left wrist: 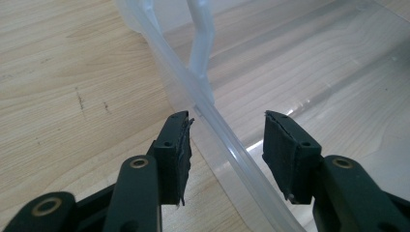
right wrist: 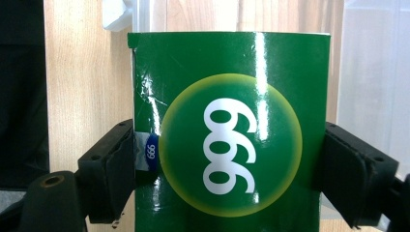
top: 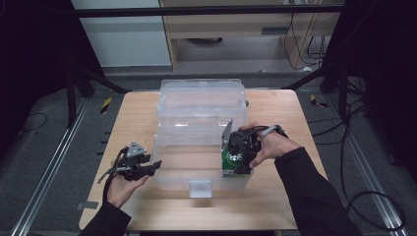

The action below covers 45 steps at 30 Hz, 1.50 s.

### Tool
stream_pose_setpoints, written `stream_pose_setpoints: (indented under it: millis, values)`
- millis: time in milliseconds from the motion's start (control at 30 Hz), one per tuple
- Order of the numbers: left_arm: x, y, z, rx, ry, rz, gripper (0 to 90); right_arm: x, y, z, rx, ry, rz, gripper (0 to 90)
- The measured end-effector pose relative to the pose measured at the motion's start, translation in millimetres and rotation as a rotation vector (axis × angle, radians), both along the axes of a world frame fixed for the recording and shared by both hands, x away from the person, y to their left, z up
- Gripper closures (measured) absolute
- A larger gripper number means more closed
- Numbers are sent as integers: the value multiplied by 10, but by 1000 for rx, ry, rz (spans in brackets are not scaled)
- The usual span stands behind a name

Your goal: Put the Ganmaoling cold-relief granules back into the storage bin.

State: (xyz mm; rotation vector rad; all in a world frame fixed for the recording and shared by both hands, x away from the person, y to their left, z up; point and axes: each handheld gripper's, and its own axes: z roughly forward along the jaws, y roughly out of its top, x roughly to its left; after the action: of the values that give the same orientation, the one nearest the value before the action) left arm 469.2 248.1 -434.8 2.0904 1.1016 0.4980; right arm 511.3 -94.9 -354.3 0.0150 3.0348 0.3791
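Risk: the right gripper (top: 239,156) pinches the glossy green carton (right wrist: 231,125) across its flat sides, at about 4 o'clock inside the clear plastic storage bin (top: 169,118). The slick, thin card could slide or crease between the jaws, or catch the near wall on the way down. The left gripper (left wrist: 226,145), at the bin's 8 o'clock, has its ribbed jaws spread astride the smooth, rounded translucent rim (left wrist: 227,145) without gripping it, so the light bin could skid on the wooden table (top: 275,196).

Black long sleeves (top: 314,191); black two-jaw hand-held grippers (top: 136,164) with ribbed pads (left wrist: 283,150), brass-ringed screws, trailing black cables, grey three-cornered plates.
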Motion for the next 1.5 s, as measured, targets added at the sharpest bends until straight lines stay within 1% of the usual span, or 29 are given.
stream_pose_setpoints:
  millis: [67, 133, 200, 300, 367, 467, 500, 533, 633, 667, 700, 767, 1000, 1100, 1133, 1267, 1500]
  values:
    - [0, 1, 0, 0, 0, -1, 520, -2, -1, -2, 0, 1, -5, 168]
    - [2, 2, -1, -2, 2, -1, 518, 8, -6, -17, 5, -1, 7, 166]
    - [2, 1, -2, -2, 1, 0, 518, 9, -6, -33, 6, -4, 3, 165]
    - [2, 1, -2, -2, 1, 0, 519, 20, -9, -72, 7, 1, -2, 165]
    - [2, 0, -2, -1, 0, 0, 518, 31, -17, -115, 17, 6, -5, 165]
    - [3, -1, -4, 0, 0, -1, 517, 36, -17, -153, 15, 7, -9, 164]
    - [3, -1, -4, 1, 0, 0, 516, 35, -16, -165, 14, 15, -20, 164]
    - [3, -1, -4, 0, 0, 0, 515, 42, -17, -181, 17, 10, -12, 163]
    - [4, 0, -5, -1, -1, 0, 513, 41, -15, -212, 11, 16, -24, 162]
    - [4, 0, -5, -2, -1, 0, 513, 47, -16, -227, 14, 14, -19, 161]
    - [4, 0, -6, -2, -1, 0, 512, 45, -18, -241, 15, 16, -31, 160]
    - [4, 0, -6, -2, -2, 0, 512, 47, -23, -259, 19, 15, -30, 160]
    - [5, 1, -7, -1, -2, 1, 507, 33, -33, -267, 22, 6, -39, 154]
    - [6, 1, -7, -1, -2, 1, 505, 29, -43, -269, 33, 3, -43, 151]
    - [6, 1, -7, -1, -2, 1, 505, 25, -46, -267, 33, 4, -52, 150]
    - [6, 2, -7, -2, -2, 1, 504, 21, -49, -269, 28, 2, -65, 148]
    - [4, 1, -6, 0, -5, 2, 504, 19, -57, -266, 29, 0, -68, 147]
